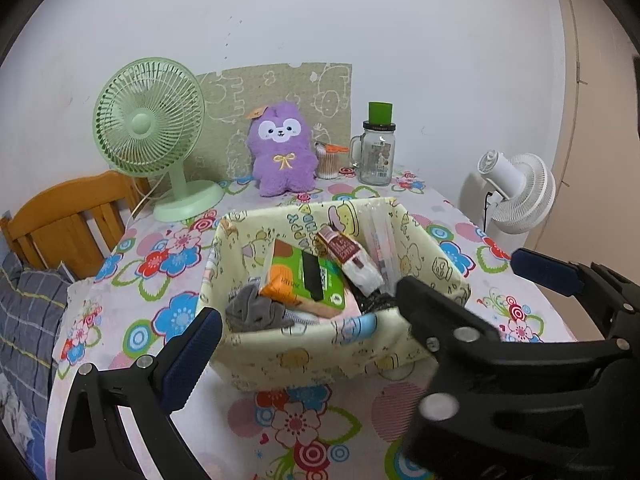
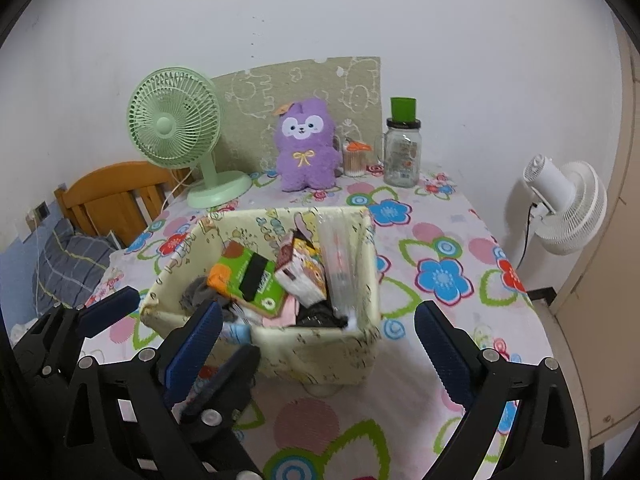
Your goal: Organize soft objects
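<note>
A cream fabric basket with cartoon prints (image 1: 316,364) (image 2: 320,354) stands in the middle of the floral table. It holds a green and orange packet (image 1: 308,276) (image 2: 250,276), a grey cloth (image 1: 250,310), a snack packet (image 1: 348,256) and clear wrappers. A purple plush toy (image 1: 280,148) (image 2: 306,146) sits upright at the back by the wall. My left gripper (image 1: 308,308) is open, with its fingers on either side of the basket's near wall. My right gripper (image 2: 318,328) is open and empty, just in front of the basket.
A green desk fan (image 1: 150,128) stands at the back left. A glass jar with a green lid (image 1: 376,148) and a cup of cotton swabs (image 1: 328,162) stand at the back right. A white fan (image 1: 516,188) is off the table's right edge. A wooden headboard (image 1: 68,220) is left.
</note>
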